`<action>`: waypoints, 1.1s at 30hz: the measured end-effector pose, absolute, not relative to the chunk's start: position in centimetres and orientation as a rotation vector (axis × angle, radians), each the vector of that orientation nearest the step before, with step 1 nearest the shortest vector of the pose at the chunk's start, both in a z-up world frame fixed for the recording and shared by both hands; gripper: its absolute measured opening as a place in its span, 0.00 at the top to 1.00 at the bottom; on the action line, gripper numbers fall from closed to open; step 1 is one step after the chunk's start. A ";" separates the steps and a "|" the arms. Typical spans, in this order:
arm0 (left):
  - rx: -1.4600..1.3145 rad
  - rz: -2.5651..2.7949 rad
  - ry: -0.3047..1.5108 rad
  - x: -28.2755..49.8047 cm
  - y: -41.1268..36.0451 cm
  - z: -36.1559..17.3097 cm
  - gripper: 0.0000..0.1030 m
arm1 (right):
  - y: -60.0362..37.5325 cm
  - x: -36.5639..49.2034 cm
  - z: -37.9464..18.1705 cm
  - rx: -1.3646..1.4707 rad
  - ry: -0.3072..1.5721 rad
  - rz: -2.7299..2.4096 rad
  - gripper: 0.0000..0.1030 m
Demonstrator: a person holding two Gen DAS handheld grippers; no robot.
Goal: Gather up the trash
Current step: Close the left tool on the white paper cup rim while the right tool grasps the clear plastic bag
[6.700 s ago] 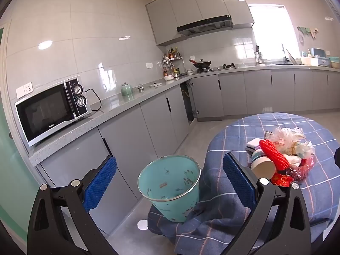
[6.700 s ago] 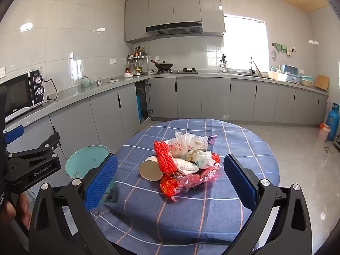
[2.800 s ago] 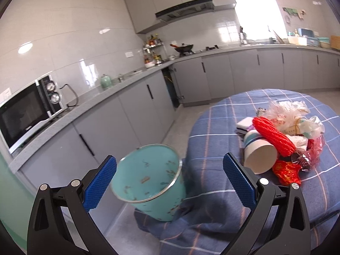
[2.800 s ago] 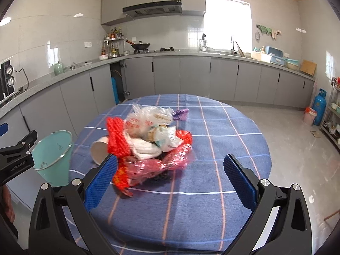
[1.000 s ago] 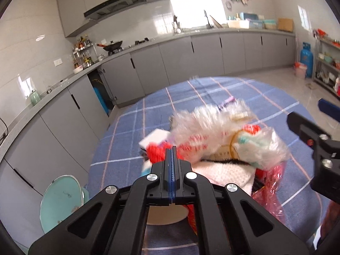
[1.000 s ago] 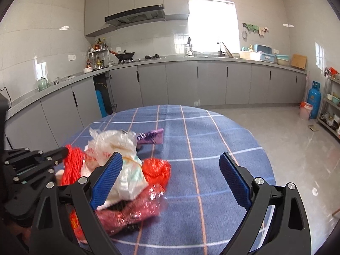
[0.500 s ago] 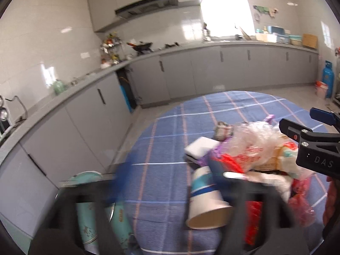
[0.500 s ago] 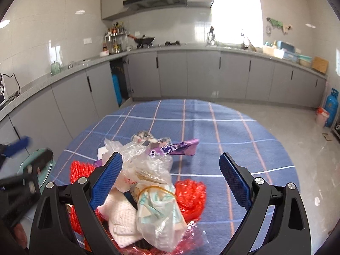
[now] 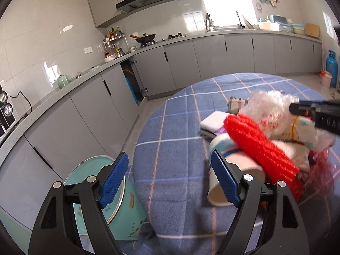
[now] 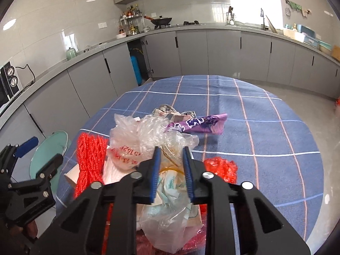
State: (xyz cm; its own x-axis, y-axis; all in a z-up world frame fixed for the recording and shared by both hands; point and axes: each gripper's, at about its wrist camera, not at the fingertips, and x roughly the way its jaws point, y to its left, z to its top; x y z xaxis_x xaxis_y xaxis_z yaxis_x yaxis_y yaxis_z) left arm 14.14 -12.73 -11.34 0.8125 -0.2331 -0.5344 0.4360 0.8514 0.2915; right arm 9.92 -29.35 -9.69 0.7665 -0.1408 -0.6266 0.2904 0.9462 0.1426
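A pile of trash lies on the round table with the blue checked cloth (image 10: 265, 127): a clear plastic bag (image 10: 148, 136), a red net (image 10: 91, 157), a purple wrapper (image 10: 197, 124), red plastic (image 10: 221, 167). My right gripper (image 10: 171, 165) is shut on the clear plastic bag on top of the pile. In the left wrist view the red net (image 9: 261, 146) lies over a paper cup (image 9: 231, 170). My left gripper (image 9: 167, 178) is open and empty, above the table's left edge, beside the teal bin (image 9: 119, 218).
The teal bin also shows left of the table in the right wrist view (image 10: 45, 155). Grey kitchen cabinets (image 10: 223, 51) run along the far wall. A white flat box (image 9: 214, 122) lies behind the cup. A blue gas cylinder (image 9: 331, 69) stands at the far right.
My right gripper has come down on the pile and closed on the clear plastic bag. My left gripper has opened and swung back toward the bin side.
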 end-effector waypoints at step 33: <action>0.482 -0.498 0.531 12.0 -14.8 -13.5 0.40 | -28.0 6.2 -8.3 0.244 0.546 -0.257 0.88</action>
